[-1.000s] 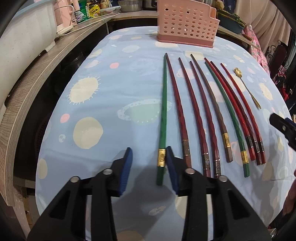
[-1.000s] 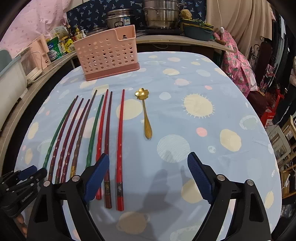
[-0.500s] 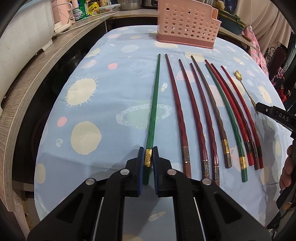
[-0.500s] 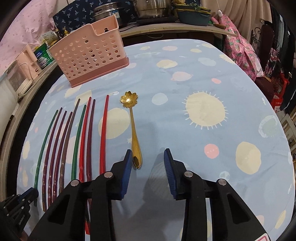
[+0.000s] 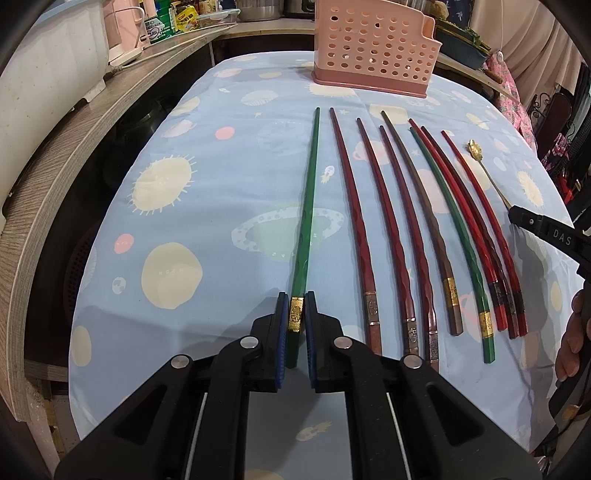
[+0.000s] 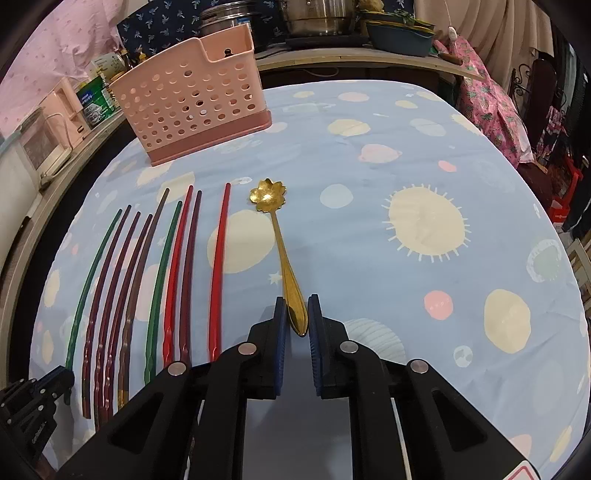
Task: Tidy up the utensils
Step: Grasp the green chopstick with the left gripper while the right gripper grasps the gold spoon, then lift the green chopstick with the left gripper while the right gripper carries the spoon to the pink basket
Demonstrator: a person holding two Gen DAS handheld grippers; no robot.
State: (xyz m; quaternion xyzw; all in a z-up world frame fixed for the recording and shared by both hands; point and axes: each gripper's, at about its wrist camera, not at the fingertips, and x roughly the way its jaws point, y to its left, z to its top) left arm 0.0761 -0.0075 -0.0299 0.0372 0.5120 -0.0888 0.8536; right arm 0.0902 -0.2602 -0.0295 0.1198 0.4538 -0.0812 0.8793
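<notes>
My left gripper is shut on the gold-banded end of a green chopstick, the leftmost of a row lying on the tablecloth. To its right lie several red, brown and green chopsticks. My right gripper is shut on the handle of a gold flower-bowl spoon, right of the chopstick row. A pink perforated utensil holder stands at the far side and also shows in the right wrist view. The right gripper's tip shows in the left wrist view.
The table has a light blue cloth with suns and planets. A wooden counter with appliances and jars runs along the left. Pots stand behind the holder. Pink fabric and a chair are at right.
Both grippers closed from open: the left onto the green chopstick's banded end, the right onto the spoon handle after moving forward over it. The green chopstick has shifted slightly left of its row.
</notes>
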